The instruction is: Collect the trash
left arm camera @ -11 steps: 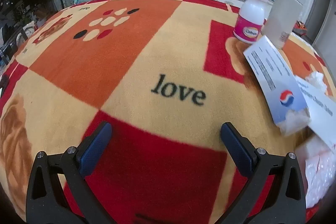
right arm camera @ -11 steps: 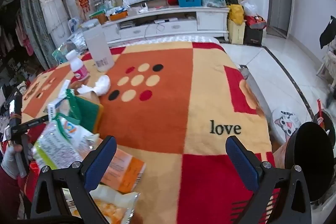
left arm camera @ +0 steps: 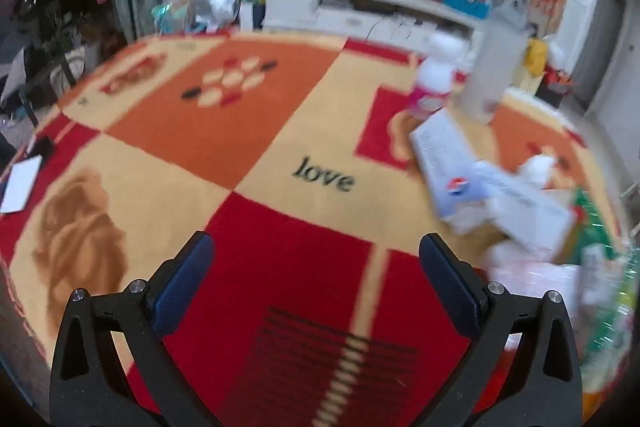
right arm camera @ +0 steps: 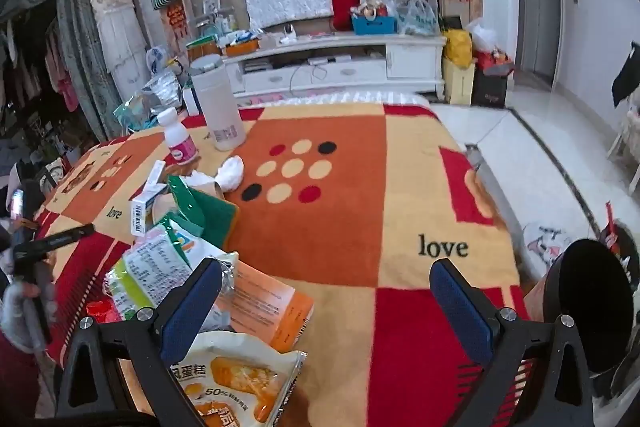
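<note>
Both claws are spread wide with nothing between their blue pads. The left claw (left arm camera: 316, 255) hangs over a red square of the patterned blanket (left arm camera: 248, 131) that covers the table, near the word "love"; this view is blurred. The right claw (right arm camera: 326, 283) hangs over the near edge of the same blanket, its left finger (right arm camera: 192, 303) in front of the trash pile. The trash lies in a loose heap on the left side of the right wrist view: an orange-and-white snack bag (right arm camera: 240, 383) nearest the camera, an orange packet (right arm camera: 268, 307) just behind it, a green-and-white wrapper (right arm camera: 156, 275) to the left of that, a green carton (right arm camera: 204, 207) farther back, a small white box with a barcode (right arm camera: 146, 203) beside it, and a crumpled white tissue (right arm camera: 232, 173) beyond. At the far left of the table stand a small white bottle with a pink label (right arm camera: 180, 143) and a tall white cylinder (right arm camera: 218, 103), both upright and near each other. In the left wrist view the same heap sits at the right, with a white-and-blue packet (left arm camera: 448, 163) clearest among it. A black round bin (right arm camera: 588, 303) stands off the table's near right corner.
</note>
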